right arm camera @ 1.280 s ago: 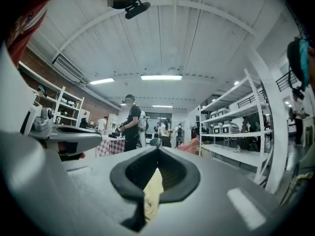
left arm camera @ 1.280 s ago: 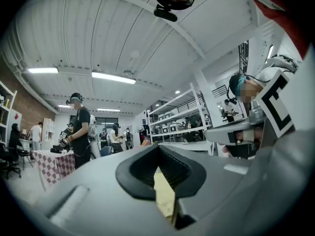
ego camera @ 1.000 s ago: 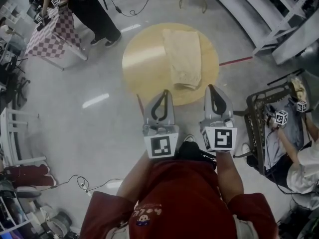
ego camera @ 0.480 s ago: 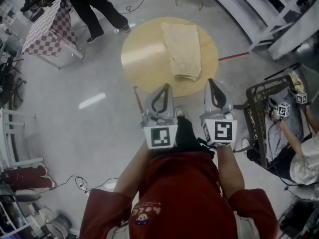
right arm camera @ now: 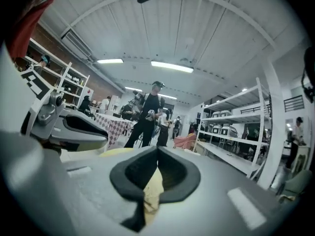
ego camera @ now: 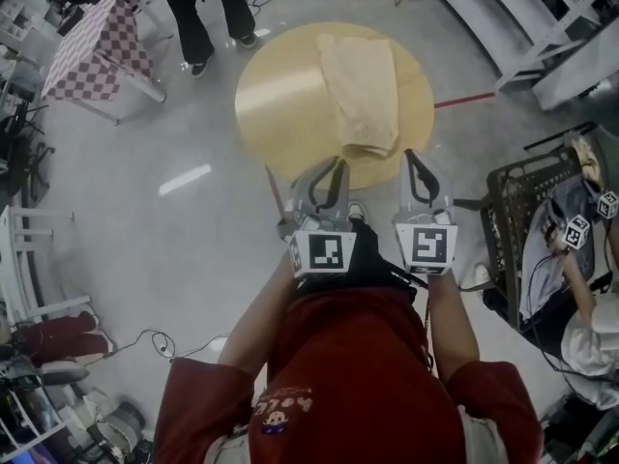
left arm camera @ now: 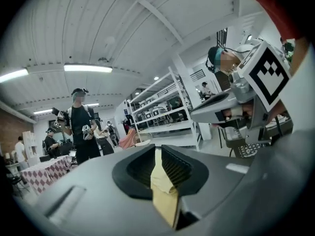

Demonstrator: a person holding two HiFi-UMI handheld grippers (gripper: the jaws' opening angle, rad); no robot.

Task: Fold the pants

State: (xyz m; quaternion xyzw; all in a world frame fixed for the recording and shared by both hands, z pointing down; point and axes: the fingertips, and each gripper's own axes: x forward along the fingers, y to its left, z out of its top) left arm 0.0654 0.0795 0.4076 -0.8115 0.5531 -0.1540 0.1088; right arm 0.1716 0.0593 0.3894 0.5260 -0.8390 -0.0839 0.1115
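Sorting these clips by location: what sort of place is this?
Likely a lab or warehouse-style recording hall: white shelving racks, a bare polished floor, and other people standing by a checkered table.

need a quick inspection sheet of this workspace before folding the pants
surface: round wooden table
job's things: beige pants laid lengthwise on the table, near end by its edge
clutter: nothing seen on the table
grippers: left gripper fingers have just been opening, narrow gap, nothing gripped; right gripper shut, empty; both by the pants' near end
cables: cable on the floor at left
surroundings: checkered table, standing person, shelving, black cart
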